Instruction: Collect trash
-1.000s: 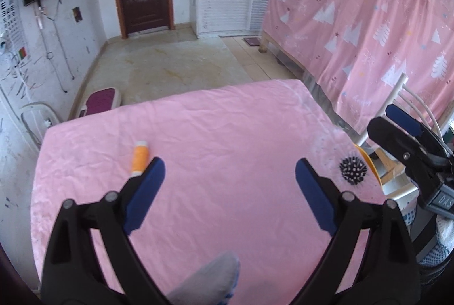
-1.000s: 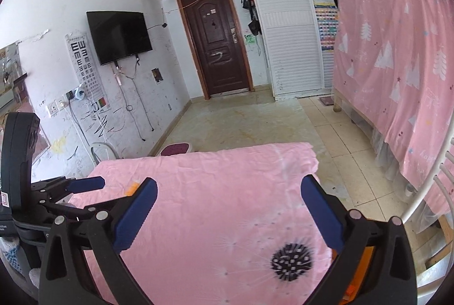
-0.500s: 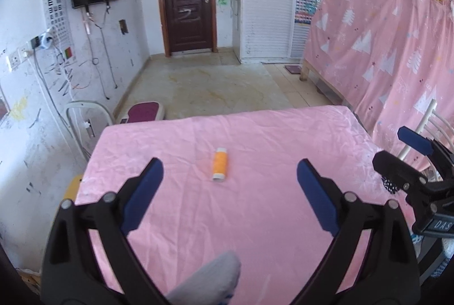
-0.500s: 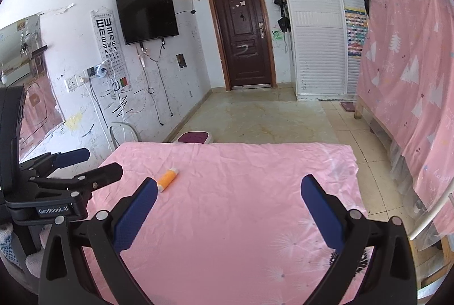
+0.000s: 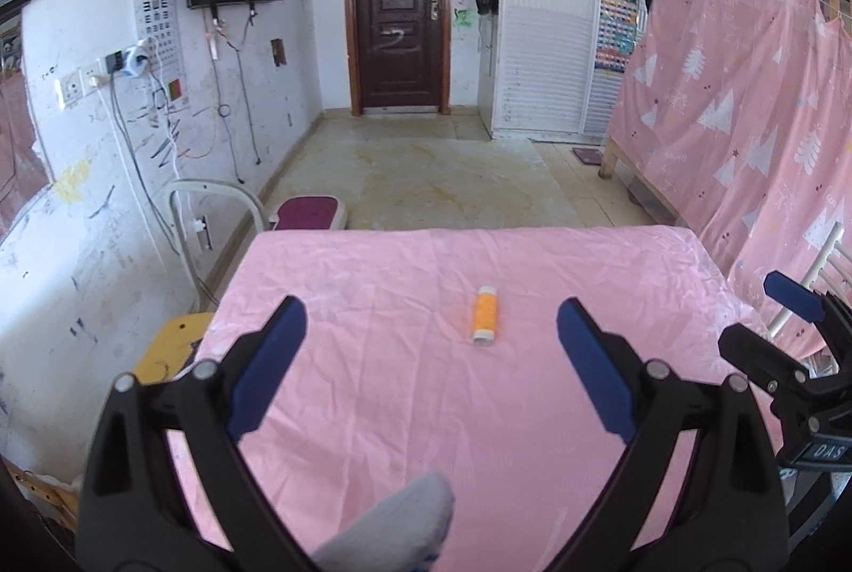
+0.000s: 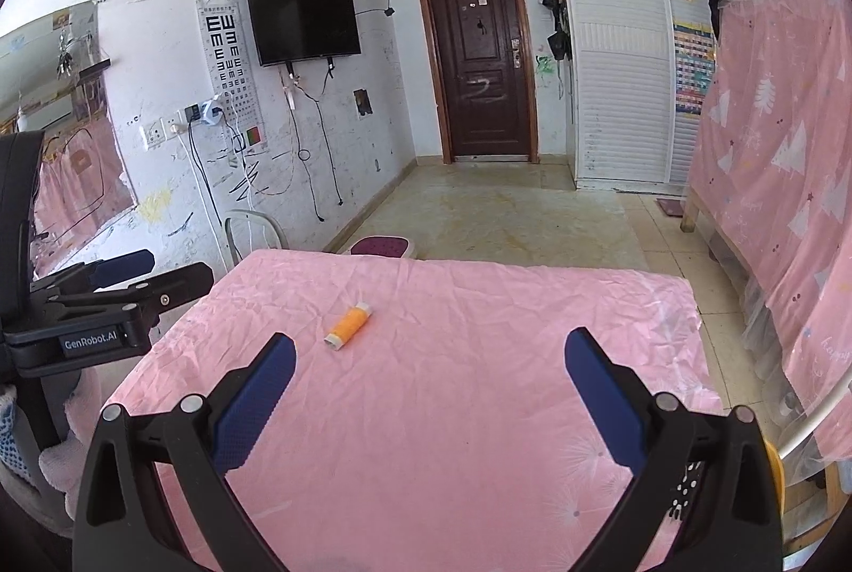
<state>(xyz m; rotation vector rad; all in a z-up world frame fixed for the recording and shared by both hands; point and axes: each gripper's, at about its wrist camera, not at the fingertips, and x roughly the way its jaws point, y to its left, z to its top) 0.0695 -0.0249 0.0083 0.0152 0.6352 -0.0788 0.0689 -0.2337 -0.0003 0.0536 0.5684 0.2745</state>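
Observation:
A small orange spool with white ends (image 5: 485, 322) lies on its side on the pink tablecloth (image 5: 426, 412), near the middle of the table. It also shows in the right wrist view (image 6: 347, 326). My left gripper (image 5: 431, 321) is open and empty, above the near part of the table, with the spool just ahead between its fingers. My right gripper (image 6: 430, 353) is open and empty, with the spool ahead to its left. Each gripper shows at the edge of the other's view.
A grey sock-like thing (image 5: 394, 534) lies at the table's near edge. A black spiky ball (image 6: 687, 487) sits at the near right, behind my right finger. A white chair (image 5: 210, 220) and a yellow stool (image 5: 165, 348) stand left; a pink-draped frame (image 5: 745, 119) stands right.
Both views have tilted up and swung left. The spool has shifted from the left of the left view toward its centre. The spiky ball has left the left view.

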